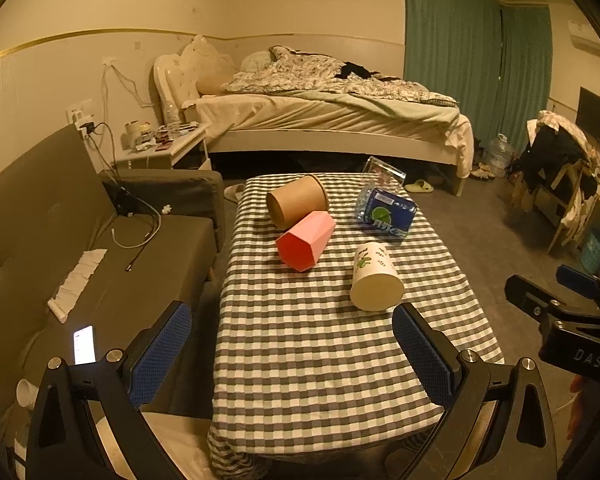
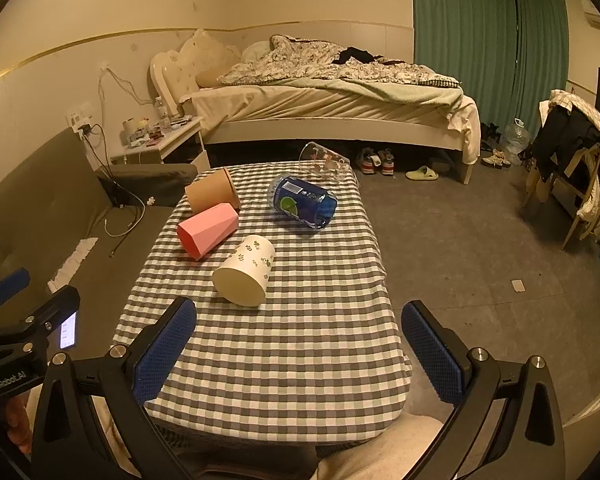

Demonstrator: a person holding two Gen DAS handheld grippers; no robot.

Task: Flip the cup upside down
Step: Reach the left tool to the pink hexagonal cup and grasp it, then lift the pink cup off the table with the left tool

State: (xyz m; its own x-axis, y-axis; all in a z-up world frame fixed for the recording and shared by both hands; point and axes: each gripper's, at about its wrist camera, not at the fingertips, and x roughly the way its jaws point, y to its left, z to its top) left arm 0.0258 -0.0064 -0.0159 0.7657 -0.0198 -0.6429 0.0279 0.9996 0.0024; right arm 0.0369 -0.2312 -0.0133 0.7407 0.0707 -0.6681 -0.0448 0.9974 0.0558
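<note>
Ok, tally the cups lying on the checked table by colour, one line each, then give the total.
Brown: 1, brown cup
Pink: 1, pink cup
White with leaf print: 1, white cup
Blue label, clear: 1, blue cup
Clear: 1, clear cup
Total: 5, all on their sides on the table.

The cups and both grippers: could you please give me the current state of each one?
white cup: on its side, mouth toward the cameras
pink cup: on its side
brown cup: on its side
blue cup: on its side
clear cup: tipped over at the table's far edge
left gripper: open, empty
right gripper: open, empty
phone: screen lit
</note>
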